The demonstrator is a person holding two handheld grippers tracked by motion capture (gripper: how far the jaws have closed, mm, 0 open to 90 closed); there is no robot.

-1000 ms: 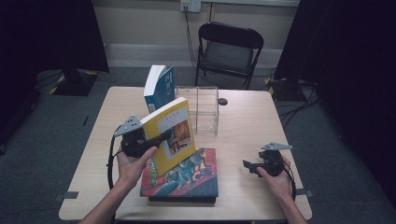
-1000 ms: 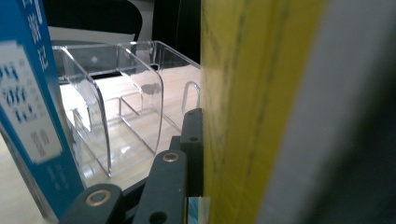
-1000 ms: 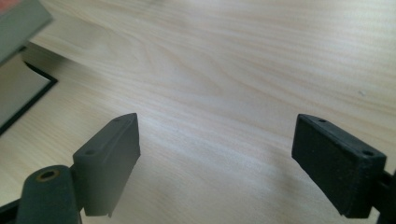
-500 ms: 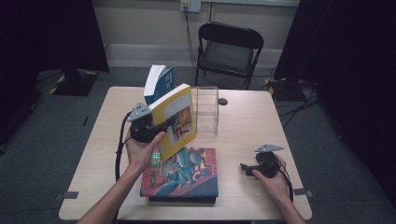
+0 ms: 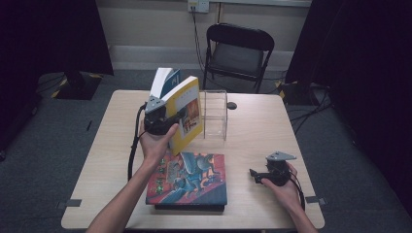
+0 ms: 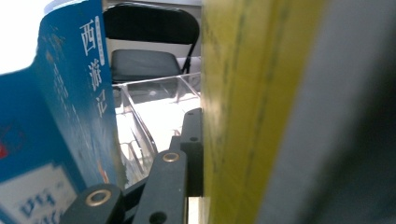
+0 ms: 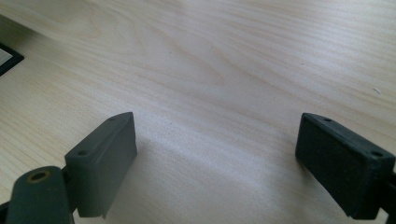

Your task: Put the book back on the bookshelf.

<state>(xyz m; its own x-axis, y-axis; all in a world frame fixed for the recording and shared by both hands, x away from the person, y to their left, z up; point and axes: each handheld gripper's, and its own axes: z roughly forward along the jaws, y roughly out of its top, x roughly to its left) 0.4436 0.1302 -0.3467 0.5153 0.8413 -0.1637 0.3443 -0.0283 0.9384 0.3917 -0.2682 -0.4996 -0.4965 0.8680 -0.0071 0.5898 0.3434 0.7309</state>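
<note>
clamping the thick yellow paperback book [image 5: 187,114] near its lower edge, the left gripper [image 5: 163,119] held it upright and tilted above the pale wooden table [image 5: 252,131] — a grip low on the cover, likely so the book could be slid spine-up into a slot. just beside it stood the blue-covered book with chinese lettering [image 6: 70,116], and just to its right the clear acrylic book rack [image 5: 215,114], apparently its destination. the colourful illustrated hardback [image 5: 189,177] lay flat on a dark book at the near edge, seemingly waiting its turn. well apart, the right gripper [image 7: 224,163] rested low over bare wood, jaws wide and empty — idle, out of the way.
</note>
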